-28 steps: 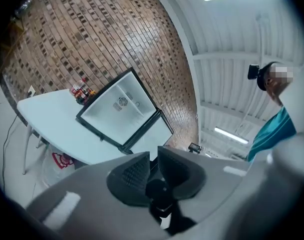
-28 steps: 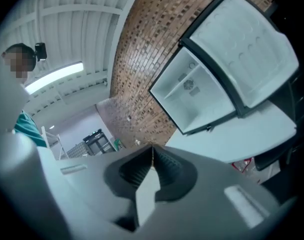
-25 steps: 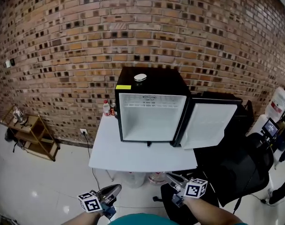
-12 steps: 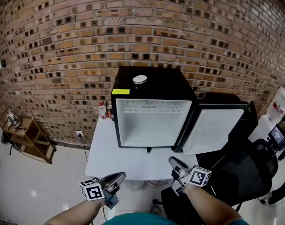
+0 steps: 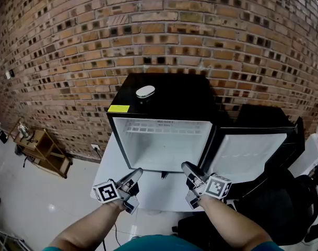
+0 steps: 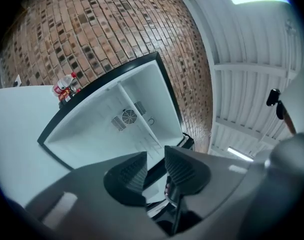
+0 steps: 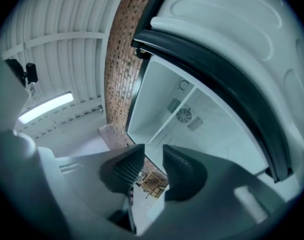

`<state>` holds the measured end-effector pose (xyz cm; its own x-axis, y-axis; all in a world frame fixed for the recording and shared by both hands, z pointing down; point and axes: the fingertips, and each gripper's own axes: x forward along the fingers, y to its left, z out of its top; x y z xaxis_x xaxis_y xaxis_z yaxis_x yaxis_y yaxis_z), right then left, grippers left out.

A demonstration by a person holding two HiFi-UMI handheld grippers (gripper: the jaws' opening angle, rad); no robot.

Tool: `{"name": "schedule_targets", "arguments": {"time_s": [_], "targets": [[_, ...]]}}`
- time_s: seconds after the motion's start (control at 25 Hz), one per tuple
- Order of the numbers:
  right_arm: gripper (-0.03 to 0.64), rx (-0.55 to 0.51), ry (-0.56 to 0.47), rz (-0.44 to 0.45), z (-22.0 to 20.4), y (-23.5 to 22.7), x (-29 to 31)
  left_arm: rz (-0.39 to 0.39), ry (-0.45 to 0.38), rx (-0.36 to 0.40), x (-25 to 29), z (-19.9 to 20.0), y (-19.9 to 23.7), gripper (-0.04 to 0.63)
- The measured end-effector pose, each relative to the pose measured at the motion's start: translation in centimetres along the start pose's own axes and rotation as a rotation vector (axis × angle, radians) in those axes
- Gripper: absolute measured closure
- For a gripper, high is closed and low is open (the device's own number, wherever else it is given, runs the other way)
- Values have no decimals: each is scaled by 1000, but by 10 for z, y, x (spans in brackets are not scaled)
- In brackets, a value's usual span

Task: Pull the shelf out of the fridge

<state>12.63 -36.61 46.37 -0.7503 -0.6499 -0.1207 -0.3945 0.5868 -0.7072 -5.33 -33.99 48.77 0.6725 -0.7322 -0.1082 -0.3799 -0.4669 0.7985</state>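
A black mini fridge (image 5: 172,95) stands on a white table (image 5: 114,163) with its door (image 5: 252,150) swung open to the right. Its white inside faces me. In the gripper views a thin white shelf (image 6: 147,134) (image 7: 164,129) crosses the inside in front of a round fan vent. My left gripper (image 5: 133,178) (image 6: 155,159) hovers over the table's front edge, just below the fridge opening. My right gripper (image 5: 188,171) (image 7: 154,164) hovers beside it near the door hinge. Both pairs of jaws are opening with nothing between them. Neither touches the fridge.
A small white object (image 5: 145,91) lies on the fridge top and a yellow sticker (image 5: 118,109) marks its front corner. Bottles (image 6: 64,86) stand on the table to the left of the fridge. A wooden rack (image 5: 44,150) stands far left, dark furniture (image 5: 284,213) at the right.
The view has come closer to the fridge. Both grippers have risen from below the table edge up to the fridge front, and their jaws have parted.
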Motion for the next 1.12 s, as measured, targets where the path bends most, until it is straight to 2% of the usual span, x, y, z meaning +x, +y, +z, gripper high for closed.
{"name": "schedule_targets", "arguments": {"time_s": [0.12,0.28,0.36,0.48,0.68,0.8,0.88,1.0,1.12], "targets": [[499,42,-36,-8,15,-12,20,-38,-42,-96,28,20,2,451],[483,60,-100,-33,31,-24,48,-82,-60,-88,62,52,17,399],[475,82,-141,-53,39,-30,61,-115,-67,-129,78,64,23,370],[460,120,-209,-78,50,-38,79,-123,-64,-146,101,79,35,347],[449,126,-271,-95,66,-45,98,-173,-104,-223,133,92,35,341],[449,119,-286,-103,71,-50,109,-123,-118,-201,143,98,50,341],[449,121,-294,-120,74,-57,113,-135,-130,-211,151,100,50,341],[449,121,-322,-138,83,-66,118,-112,-134,-203,159,103,56,341],[449,115,-343,-161,91,-72,121,-136,-151,-215,164,108,53,341]]}}
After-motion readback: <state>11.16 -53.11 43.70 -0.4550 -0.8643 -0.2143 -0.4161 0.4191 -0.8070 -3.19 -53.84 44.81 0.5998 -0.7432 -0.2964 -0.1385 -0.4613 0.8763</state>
